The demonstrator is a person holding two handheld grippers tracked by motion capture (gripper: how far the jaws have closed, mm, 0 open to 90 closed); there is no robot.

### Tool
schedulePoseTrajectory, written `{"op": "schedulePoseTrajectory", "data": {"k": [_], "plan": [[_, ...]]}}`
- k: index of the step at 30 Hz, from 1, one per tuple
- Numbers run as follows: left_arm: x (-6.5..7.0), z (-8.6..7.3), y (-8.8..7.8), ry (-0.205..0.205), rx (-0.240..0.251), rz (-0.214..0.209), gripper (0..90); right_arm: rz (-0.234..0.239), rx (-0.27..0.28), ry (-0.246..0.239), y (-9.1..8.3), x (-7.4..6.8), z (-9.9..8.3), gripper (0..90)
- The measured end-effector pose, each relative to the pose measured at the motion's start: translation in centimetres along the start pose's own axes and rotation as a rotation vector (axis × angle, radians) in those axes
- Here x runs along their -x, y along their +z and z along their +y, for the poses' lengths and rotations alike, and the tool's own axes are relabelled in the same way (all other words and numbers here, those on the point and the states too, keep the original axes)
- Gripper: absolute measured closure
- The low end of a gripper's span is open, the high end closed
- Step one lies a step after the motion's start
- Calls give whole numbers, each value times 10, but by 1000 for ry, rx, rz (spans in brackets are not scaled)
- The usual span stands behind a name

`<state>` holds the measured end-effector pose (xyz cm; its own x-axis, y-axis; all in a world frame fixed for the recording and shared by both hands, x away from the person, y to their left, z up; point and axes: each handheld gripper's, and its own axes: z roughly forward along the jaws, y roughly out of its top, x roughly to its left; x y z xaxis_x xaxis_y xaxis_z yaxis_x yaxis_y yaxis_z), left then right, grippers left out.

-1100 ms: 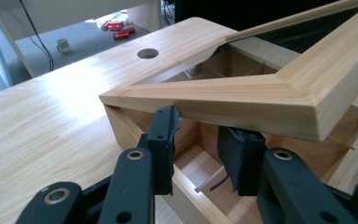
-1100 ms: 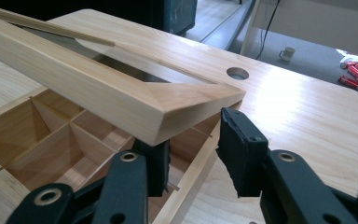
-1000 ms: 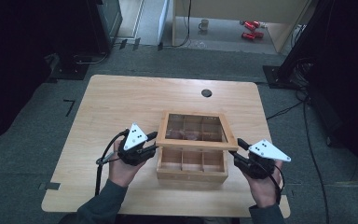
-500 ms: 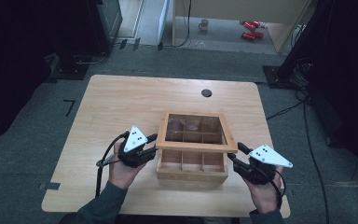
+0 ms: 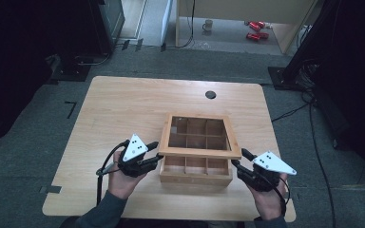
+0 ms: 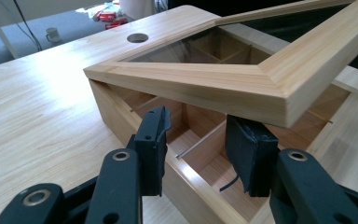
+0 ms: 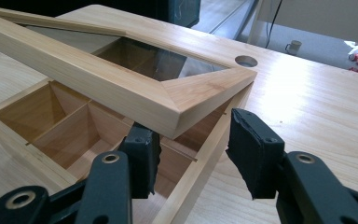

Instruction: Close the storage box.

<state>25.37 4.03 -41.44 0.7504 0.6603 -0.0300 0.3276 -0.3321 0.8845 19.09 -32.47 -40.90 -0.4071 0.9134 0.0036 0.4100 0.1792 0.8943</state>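
Observation:
A wooden box (image 5: pixel 196 176) with several compartments stands on the table, and its glass-paned lid (image 5: pixel 199 153) is tilted up at the front. My left gripper (image 5: pixel 155 152) is at the box's front left corner. Its jaws (image 6: pixel 200 140) have just been opening and are open astride the box wall (image 6: pixel 121 114), no pad pressing, with the lid corner (image 6: pixel 279 100) just above. My right gripper (image 5: pixel 239 158) is at the front right corner, open. There one jaw sits inside the box under the lid corner (image 7: pixel 186 105) and the other outside the wall (image 7: pixel 205 163).
The wooden table (image 5: pixel 123 109) has a round cable hole (image 5: pixel 210 94) behind the box. Bare tabletop lies to the left and behind. On the floor beyond the table are a mug (image 5: pixel 208 23), red items (image 5: pixel 255 29) and dark equipment stands.
The left gripper has slipped a little toward the table's near edge and its jaws stand wider apart. Box, lid and right gripper look the same.

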Motion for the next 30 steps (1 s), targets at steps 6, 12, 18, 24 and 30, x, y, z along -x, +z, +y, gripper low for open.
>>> {"op": "schedulePoseTrajectory", "data": {"k": [6,12,18,24,30], "plan": [[3,-2,-3,-2,4,-13,585,-2,-7,-2,0,-1,-3,537],[7,-4,-7,-6,13,-23,581,-5,-10,-5,-1,-2,-6,537],[9,-7,-10,-8,11,-25,580,0,-15,-6,0,-2,-9,537],[11,-11,-11,-10,5,-28,580,2,-24,-7,0,-2,-13,537],[13,-15,-13,-19,10,-33,580,2,-30,2,0,-3,-17,537]]}}
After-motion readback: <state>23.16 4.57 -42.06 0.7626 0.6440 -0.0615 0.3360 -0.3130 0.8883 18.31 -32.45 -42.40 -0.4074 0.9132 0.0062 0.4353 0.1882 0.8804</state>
